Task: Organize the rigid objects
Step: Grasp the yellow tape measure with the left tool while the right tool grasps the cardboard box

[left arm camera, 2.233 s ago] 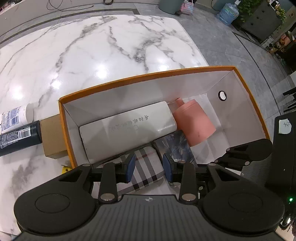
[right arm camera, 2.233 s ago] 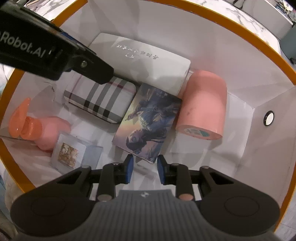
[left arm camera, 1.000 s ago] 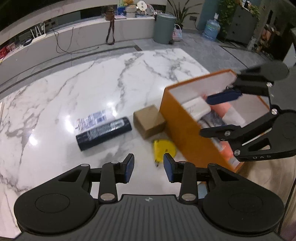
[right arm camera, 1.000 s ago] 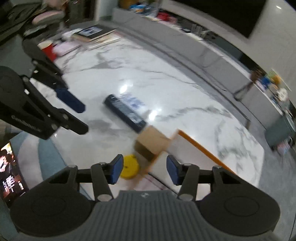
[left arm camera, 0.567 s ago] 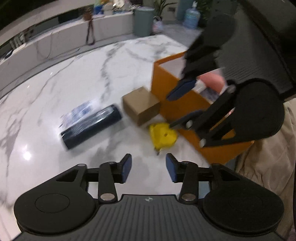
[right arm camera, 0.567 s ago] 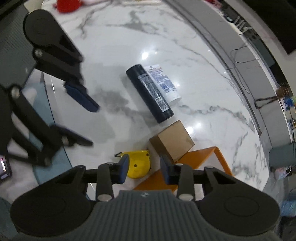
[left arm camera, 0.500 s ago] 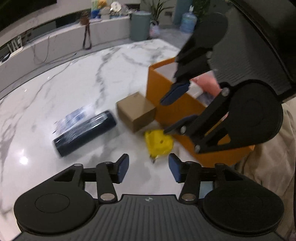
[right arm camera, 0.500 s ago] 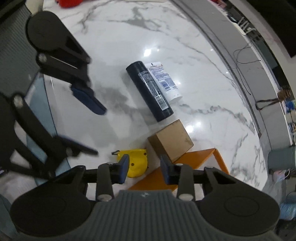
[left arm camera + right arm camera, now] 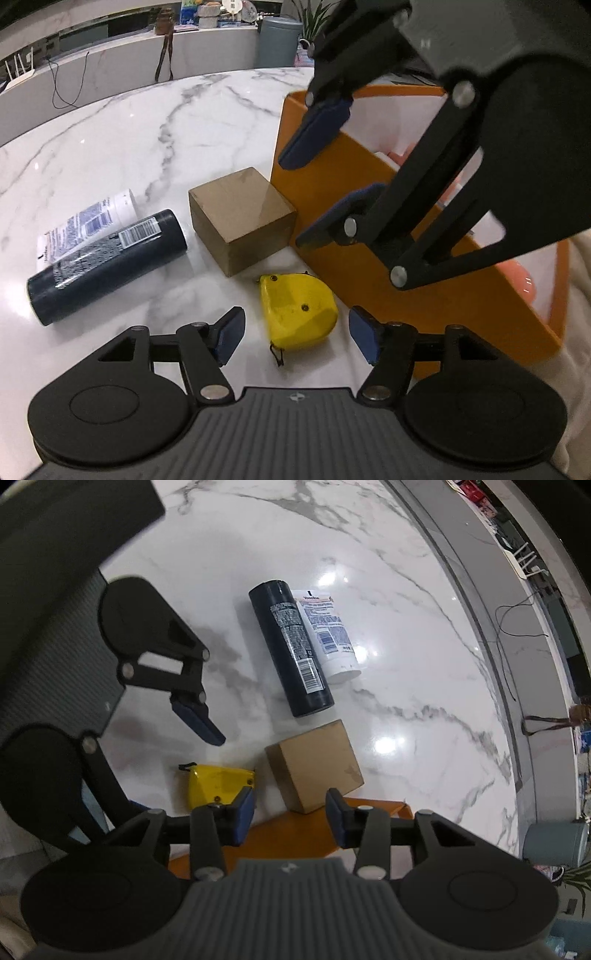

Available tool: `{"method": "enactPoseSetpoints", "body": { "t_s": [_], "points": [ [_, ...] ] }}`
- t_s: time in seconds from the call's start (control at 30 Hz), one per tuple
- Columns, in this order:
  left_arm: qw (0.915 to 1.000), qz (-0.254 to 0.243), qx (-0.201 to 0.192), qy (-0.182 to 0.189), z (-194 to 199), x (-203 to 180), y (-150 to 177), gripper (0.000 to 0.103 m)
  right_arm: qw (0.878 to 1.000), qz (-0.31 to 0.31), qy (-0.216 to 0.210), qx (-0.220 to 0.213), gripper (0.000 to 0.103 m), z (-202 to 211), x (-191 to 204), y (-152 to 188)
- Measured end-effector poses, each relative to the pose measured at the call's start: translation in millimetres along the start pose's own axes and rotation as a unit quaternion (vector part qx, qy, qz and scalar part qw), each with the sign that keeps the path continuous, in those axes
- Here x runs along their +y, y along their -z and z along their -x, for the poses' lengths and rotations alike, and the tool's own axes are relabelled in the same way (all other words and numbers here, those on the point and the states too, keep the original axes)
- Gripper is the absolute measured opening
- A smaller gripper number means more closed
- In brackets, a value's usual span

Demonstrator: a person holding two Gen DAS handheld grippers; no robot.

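Observation:
A yellow tape measure (image 9: 297,310) lies on the marble table between the open fingers of my left gripper (image 9: 297,338). It also shows in the right wrist view (image 9: 216,782). A brown cardboard box (image 9: 242,219) sits just beyond it, against the orange bin (image 9: 424,295). A dark bottle (image 9: 107,254) and a white tube (image 9: 88,221) lie to the left. My right gripper (image 9: 290,819) is open and empty above the bin's corner (image 9: 295,834), with the cardboard box (image 9: 317,764) ahead of it. It shows in the left wrist view (image 9: 325,177) over the bin wall.
The bin holds pink and white items (image 9: 517,280), mostly hidden by my right gripper. The marble table (image 9: 147,129) stretches away to the left and back. A grey counter (image 9: 110,70) with cables runs behind it.
Both grippers came out of the bin. My left gripper moved down to the tape measure and opened wider around it. My right gripper now hovers over the bin's corner.

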State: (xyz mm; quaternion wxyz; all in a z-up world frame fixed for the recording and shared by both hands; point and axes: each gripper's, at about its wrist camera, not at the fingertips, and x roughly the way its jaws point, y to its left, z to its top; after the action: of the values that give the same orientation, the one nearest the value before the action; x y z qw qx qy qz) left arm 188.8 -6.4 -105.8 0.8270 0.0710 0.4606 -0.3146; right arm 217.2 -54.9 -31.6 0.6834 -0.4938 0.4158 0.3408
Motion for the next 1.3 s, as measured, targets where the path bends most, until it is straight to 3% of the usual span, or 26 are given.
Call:
{"method": "enactPoseSetpoints", "body": {
  "t_s": [0.17, 0.37, 0.63, 0.73, 0.77, 0.9, 1.13, 1.3],
  "points": [
    [1.0000, 0.006, 0.004, 0.001, -13.7, -1.7, -2.9, 0.074, 1.000, 0.012, -0.004, -0.002, 0.044, -8.5, -6.6, 0.2],
    [0.9996, 0.022, 0.016, 0.006, -17.8, 1.5, -6.5, 0.060, 1.000, 0.029, -0.004, -0.008, 0.049, -16.7, -11.9, -2.4],
    [0.9972, 0.016, 0.072, -0.010, 2.0, 32.6, -6.6, 0.059, 0.998, 0.060, -0.023, 0.005, 0.067, -35.3, -22.8, -18.3],
    [0.9968, 0.019, 0.073, -0.027, 9.0, 47.6, -5.8, 0.059, 0.997, 0.074, -0.022, 0.010, 0.074, -45.8, -26.9, -24.0],
    [0.9965, 0.022, 0.076, -0.026, 10.5, 51.9, -5.7, 0.059, 0.995, 0.099, -0.008, 0.008, 0.074, -49.4, -28.5, -25.6],
    [0.9960, 0.010, 0.087, -0.020, 14.7, 56.7, -2.1, 0.065, 0.995, 0.100, -0.017, 0.025, 0.074, -64.9, -35.7, -33.8],
    [0.9969, 0.001, 0.076, -0.021, 20.6, 55.0, 3.6, 0.068, 0.996, 0.066, -0.042, 0.045, 0.069, -83.5, -43.6, -38.2],
    [0.9945, -0.035, 0.093, -0.034, 24.3, 45.9, 6.0, 0.067, 0.997, 0.018, -0.064, 0.041, 0.065, -80.6, -42.3, -37.7]
  ]
}}
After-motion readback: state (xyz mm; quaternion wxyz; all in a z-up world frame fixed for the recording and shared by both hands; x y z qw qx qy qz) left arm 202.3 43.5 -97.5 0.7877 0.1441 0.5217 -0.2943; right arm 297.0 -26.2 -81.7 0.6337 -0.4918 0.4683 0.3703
